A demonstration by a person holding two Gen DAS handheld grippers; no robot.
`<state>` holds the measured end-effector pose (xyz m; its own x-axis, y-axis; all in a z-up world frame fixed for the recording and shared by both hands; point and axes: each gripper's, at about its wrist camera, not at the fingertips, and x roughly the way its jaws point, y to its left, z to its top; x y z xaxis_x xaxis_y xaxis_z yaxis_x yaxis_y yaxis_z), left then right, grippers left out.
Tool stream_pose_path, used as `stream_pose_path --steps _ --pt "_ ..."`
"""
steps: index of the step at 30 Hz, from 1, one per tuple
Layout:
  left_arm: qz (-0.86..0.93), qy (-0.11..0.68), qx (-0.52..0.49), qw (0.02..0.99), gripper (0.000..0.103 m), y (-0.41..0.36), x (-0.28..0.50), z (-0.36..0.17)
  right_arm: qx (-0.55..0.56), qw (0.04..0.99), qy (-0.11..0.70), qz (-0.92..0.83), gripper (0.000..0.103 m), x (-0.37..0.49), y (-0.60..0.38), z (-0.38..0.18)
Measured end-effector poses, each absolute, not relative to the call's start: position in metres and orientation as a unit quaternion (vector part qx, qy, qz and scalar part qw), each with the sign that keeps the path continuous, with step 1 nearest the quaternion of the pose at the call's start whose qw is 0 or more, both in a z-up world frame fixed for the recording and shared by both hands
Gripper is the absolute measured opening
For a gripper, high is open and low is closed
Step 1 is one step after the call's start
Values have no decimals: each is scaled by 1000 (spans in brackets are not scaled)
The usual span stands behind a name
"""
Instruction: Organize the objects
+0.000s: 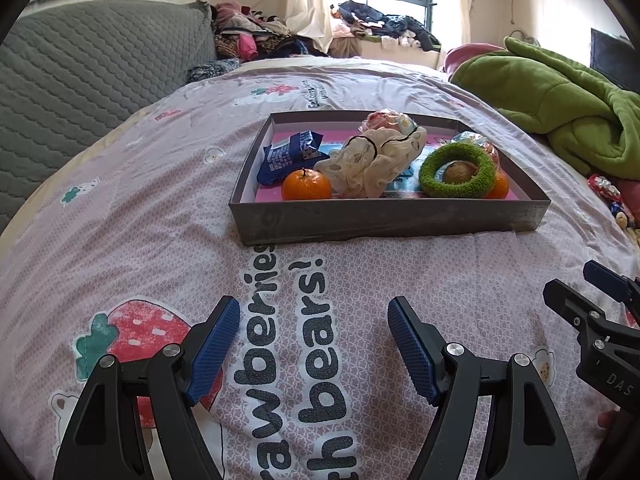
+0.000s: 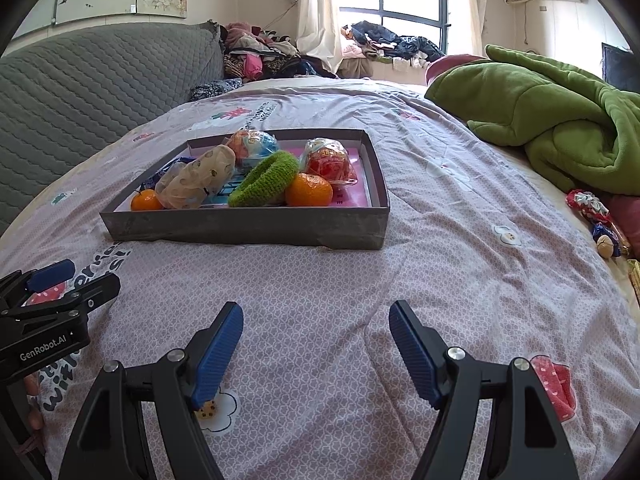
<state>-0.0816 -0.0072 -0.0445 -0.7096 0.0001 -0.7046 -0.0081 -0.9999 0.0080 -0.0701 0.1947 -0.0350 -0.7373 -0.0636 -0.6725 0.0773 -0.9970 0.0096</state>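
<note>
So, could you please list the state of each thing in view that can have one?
Left hand-held gripper: open, empty, over the bedspread.
Right hand-held gripper: open, empty.
Grey box: lidless, filled with items.
Green ring: lying around a walnut.
Cream cloth: crumpled.
Green blanket: bunched up.

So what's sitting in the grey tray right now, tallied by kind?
In the grey tray:
Tangerines: 2
Clear-wrapped snack bags: 2
Blue packet: 1
Cream spotted cloth: 1
Green fuzzy ring: 1
Walnut, inside the ring: 1
Total: 8
</note>
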Motion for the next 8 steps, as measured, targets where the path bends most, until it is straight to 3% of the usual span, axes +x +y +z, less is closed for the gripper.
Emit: stream_pose_path --steps 8 --pt "925 7 -380 2 78 -6 -81 -42 361 38 9 -932 75 -71 194 -35"
